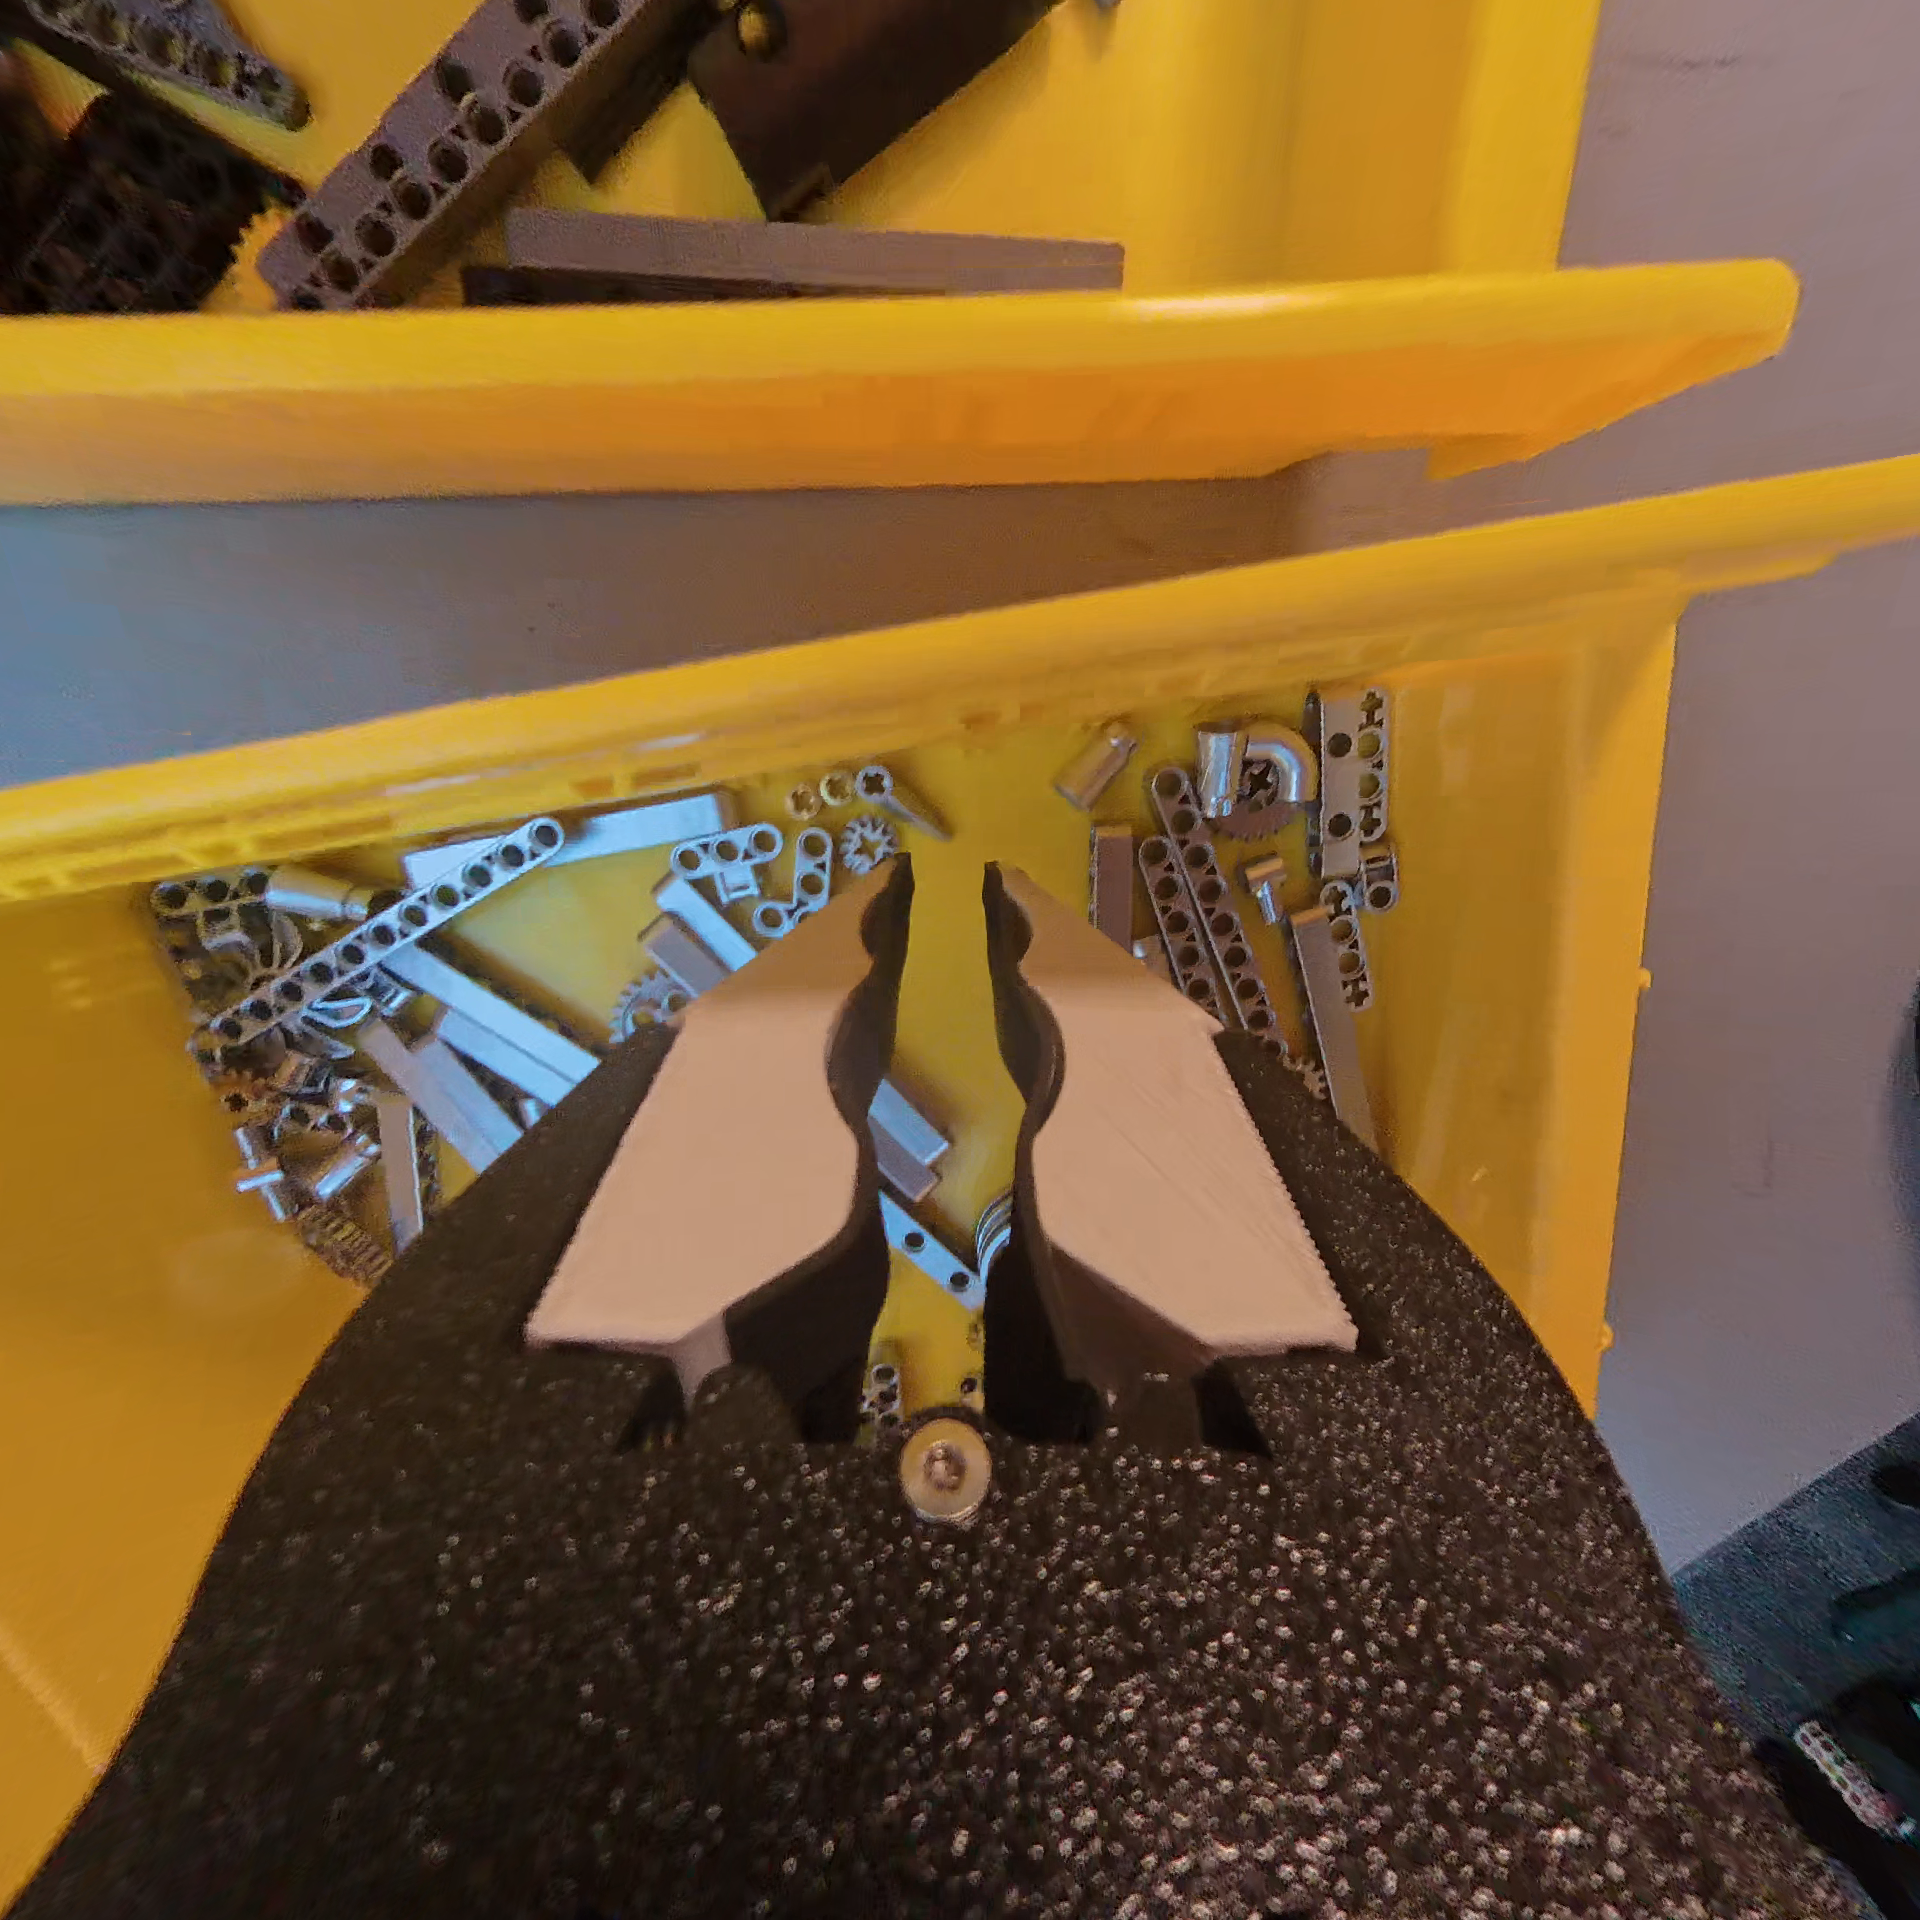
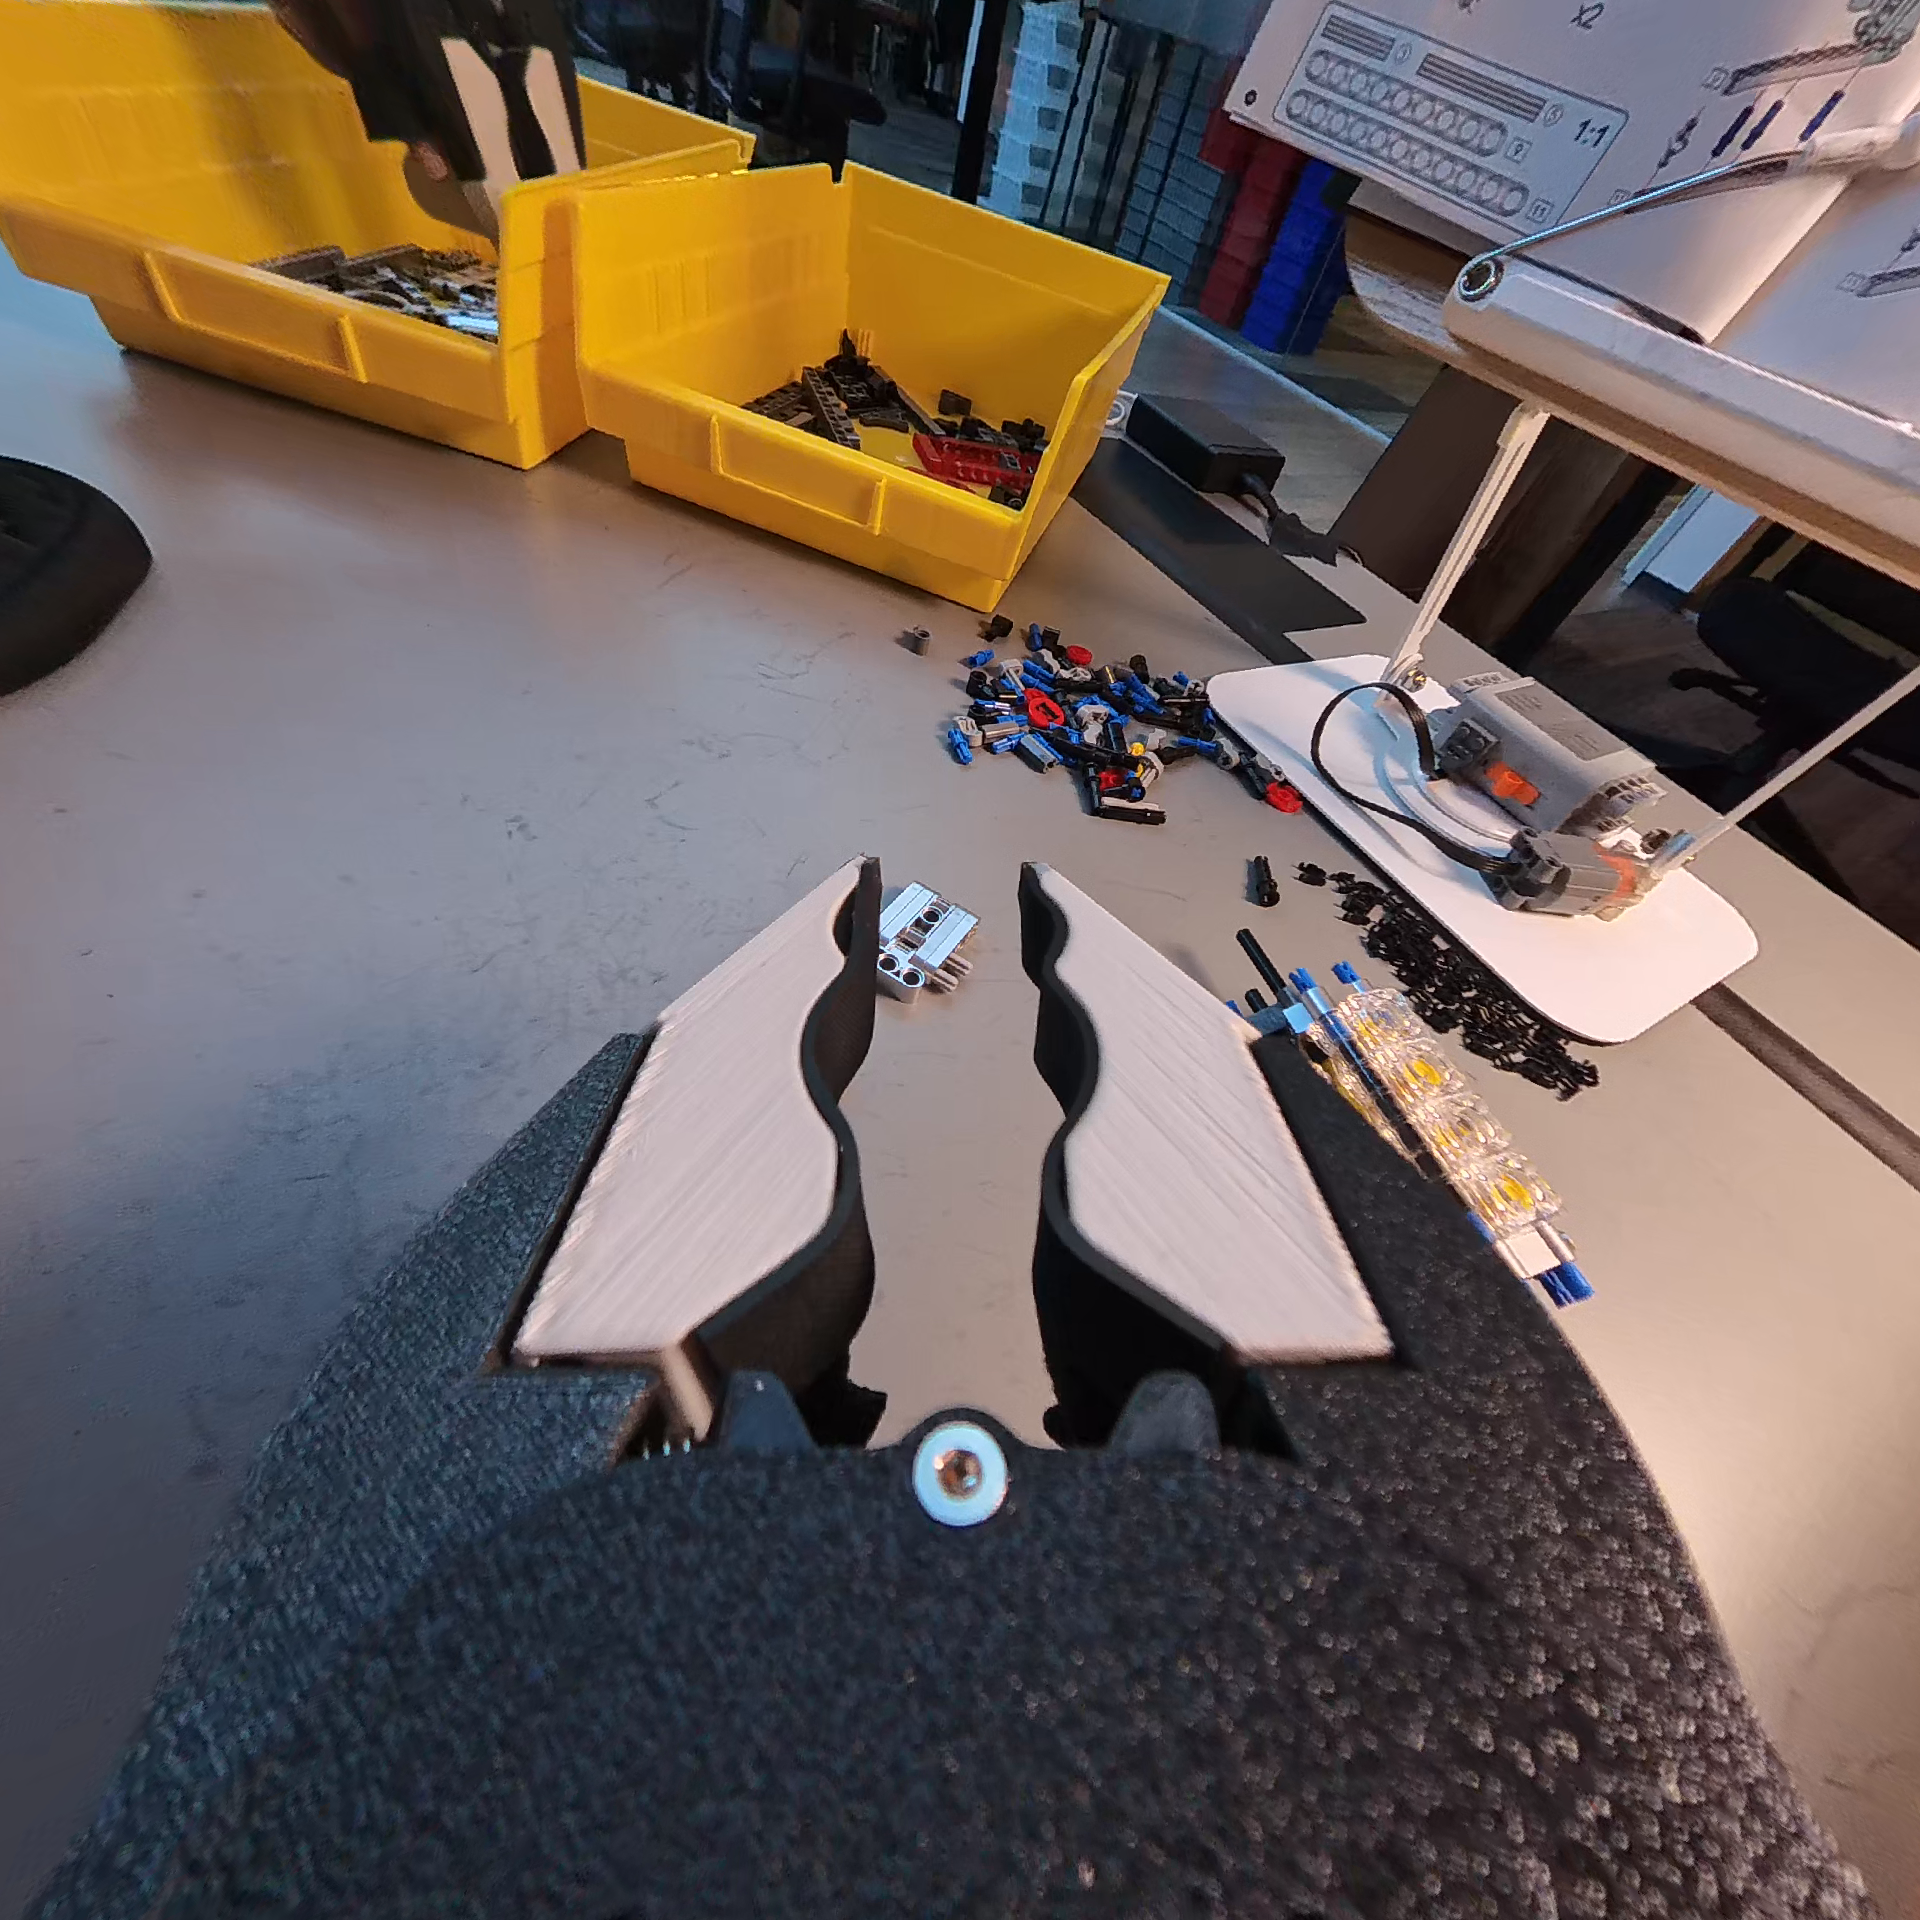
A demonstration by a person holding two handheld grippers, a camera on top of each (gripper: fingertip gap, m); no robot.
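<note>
My left gripper (image 1: pixel 948 878) is open and empty, reaching down into a yellow bin (image 1: pixel 1039 644) of light grey building pieces, with beams (image 1: pixel 384 935) on its left and more beams (image 1: pixel 1205 914) on its right. It also shows far off in the right wrist view (image 2: pixel 488 197), over the left bin. My right gripper (image 2: pixel 948 868) is open and empty just above the grey table (image 2: pixel 416 831). A small light grey assembly (image 2: pixel 925 940) lies between its fingertips, close to the left finger. A clear and yellow assembly with blue pins (image 2: pixel 1444 1132) lies beside the right finger.
A second yellow bin (image 1: pixel 831 364) holds dark grey beams. In the right wrist view, a yellow bin (image 2: pixel 862 499) holds black and red pieces. Loose blue, black and red pins (image 2: pixel 1091 727), a black chain pile (image 2: pixel 1455 987), a white stand base (image 2: pixel 1610 966) with grey motors and an instruction sheet (image 2: pixel 1455 125) sit right. The gap from one gripper's tips to the other's is roughly 45 cm.
</note>
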